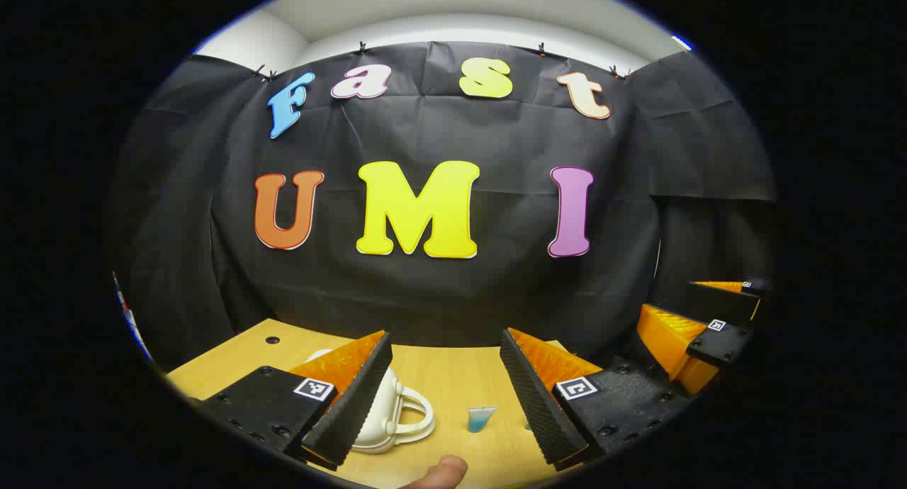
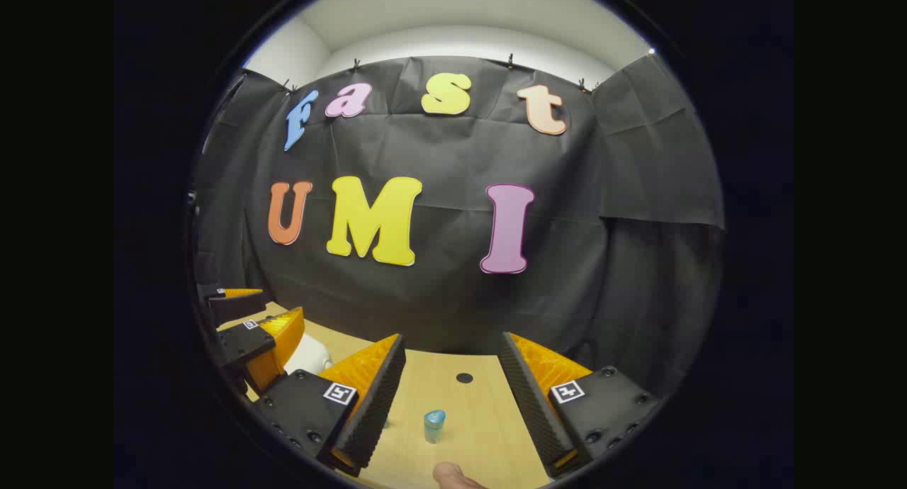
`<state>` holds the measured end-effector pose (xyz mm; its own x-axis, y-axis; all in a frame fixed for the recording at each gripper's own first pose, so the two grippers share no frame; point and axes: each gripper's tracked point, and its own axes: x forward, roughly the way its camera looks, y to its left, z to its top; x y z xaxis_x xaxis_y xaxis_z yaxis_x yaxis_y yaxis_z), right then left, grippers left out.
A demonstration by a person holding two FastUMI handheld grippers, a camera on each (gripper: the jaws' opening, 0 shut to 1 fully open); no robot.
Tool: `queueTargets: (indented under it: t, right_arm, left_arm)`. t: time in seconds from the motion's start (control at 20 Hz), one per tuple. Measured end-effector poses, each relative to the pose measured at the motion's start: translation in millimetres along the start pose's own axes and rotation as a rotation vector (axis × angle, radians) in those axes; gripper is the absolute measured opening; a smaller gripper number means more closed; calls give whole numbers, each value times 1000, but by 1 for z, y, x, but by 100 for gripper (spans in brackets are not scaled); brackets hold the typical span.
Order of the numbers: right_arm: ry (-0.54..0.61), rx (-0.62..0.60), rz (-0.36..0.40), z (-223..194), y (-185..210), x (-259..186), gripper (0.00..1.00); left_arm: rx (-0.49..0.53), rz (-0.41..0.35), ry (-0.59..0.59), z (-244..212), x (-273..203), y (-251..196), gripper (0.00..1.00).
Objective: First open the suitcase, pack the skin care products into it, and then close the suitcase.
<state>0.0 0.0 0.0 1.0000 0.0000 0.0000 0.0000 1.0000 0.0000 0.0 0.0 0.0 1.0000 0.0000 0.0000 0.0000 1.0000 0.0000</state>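
Note:
A small white suitcase (image 1: 386,418) with a loop handle lies on the wooden table (image 1: 453,383), half hidden behind my left gripper's left finger. It looks closed. A little blue skin care tube (image 1: 482,418) stands just right of the handle, below the gap between the fingers. My left gripper (image 1: 445,344) is open above the table with nothing in it. In the right gripper view the blue tube (image 2: 434,426) stands between and below the fingers of my open right gripper (image 2: 452,344). The white suitcase (image 2: 308,354) peeks out behind the left gripper (image 2: 258,313).
The right gripper (image 1: 694,315) hangs at the far right of the left gripper view. A person's fingertip (image 1: 443,472) shows at the bottom edge, and a fingertip (image 2: 453,476) shows likewise in the right gripper view. The table has round holes (image 2: 464,378). The black cloth wall stands close behind.

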Motion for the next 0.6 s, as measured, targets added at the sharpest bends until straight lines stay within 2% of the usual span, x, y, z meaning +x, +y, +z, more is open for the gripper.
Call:
queueTargets:
  t: [0.6]
  right_arm:
    - [6,6,5,-7,-14,-6,81]
  left_arm:
    - [-11,-16,8,-6,-5,-20,98]
